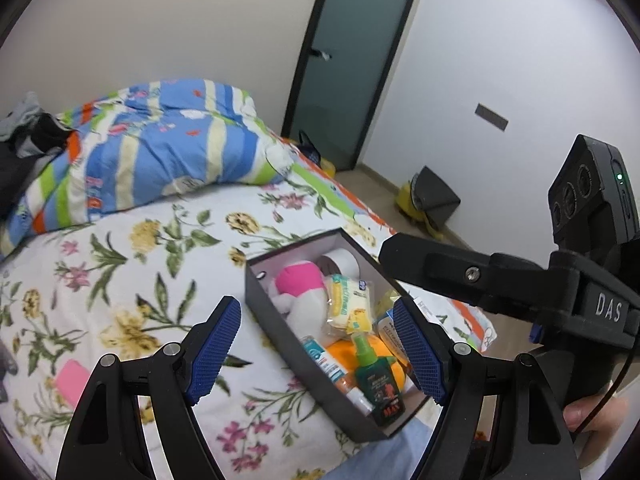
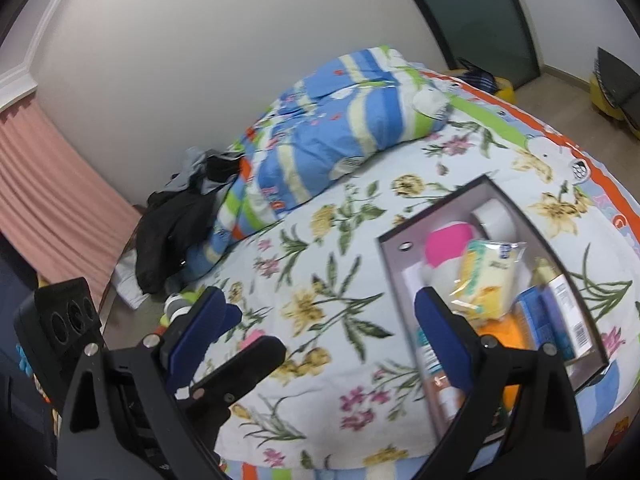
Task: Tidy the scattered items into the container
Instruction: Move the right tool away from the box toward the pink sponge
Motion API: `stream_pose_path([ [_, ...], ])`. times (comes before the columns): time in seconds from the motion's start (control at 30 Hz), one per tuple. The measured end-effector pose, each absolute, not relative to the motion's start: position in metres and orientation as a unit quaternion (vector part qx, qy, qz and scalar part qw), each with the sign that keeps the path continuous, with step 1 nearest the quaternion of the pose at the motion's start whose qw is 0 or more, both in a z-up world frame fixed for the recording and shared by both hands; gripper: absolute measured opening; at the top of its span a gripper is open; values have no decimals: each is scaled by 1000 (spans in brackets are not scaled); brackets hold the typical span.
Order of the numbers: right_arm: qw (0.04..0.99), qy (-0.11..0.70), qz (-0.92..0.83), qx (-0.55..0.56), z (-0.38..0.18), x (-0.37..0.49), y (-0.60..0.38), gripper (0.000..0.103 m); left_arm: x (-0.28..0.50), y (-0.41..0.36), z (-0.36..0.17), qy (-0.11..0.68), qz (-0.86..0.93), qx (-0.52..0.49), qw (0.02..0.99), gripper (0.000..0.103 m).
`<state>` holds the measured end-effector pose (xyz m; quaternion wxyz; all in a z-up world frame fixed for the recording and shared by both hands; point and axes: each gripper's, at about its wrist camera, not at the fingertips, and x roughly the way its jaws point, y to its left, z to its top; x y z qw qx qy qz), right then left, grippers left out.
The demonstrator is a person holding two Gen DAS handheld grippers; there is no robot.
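Observation:
A dark open box (image 1: pixel 267 303) sits on the flowered bedsheet, also in the right wrist view (image 2: pixel 390 258). It holds a pink and white plush toy (image 1: pixel 298 284), a yellow packet (image 1: pixel 350 300), a green spray bottle (image 1: pixel 378 380), an orange item (image 1: pixel 340 350), tubes and a white roll. A pink item (image 1: pixel 72 380) lies on the sheet at the left, and shows partly in the right wrist view (image 2: pixel 252 338). My left gripper (image 1: pixel 316 354) is open and empty above the box's near end. My right gripper (image 2: pixel 324 340) is open and empty above the sheet left of the box.
A striped blue quilt (image 1: pixel 160 148) is bunched at the back of the bed, dark clothes (image 2: pixel 172 224) beside it. The bed edge runs right of the box, with floor, a yellow and grey object (image 1: pixel 432 196) and a door (image 1: pixel 352 60) beyond.

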<state>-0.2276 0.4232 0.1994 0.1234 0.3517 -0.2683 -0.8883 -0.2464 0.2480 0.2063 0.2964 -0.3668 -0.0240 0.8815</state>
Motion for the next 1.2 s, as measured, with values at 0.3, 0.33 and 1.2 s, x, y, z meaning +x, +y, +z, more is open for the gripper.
stream_pose_path([
  [0.3,155,-230,-897,345,237,-193,349,96,-209,166,237,-44,903,-328,274,80],
  [0.33,159,-224,-898,345,241,-190,340,96,-205,156,240,-49,905,-324,270,80],
  [1.2,296,-161,-860,383,235,-161,84,97,-124,-98,216,-118,936,-307,128,80],
])
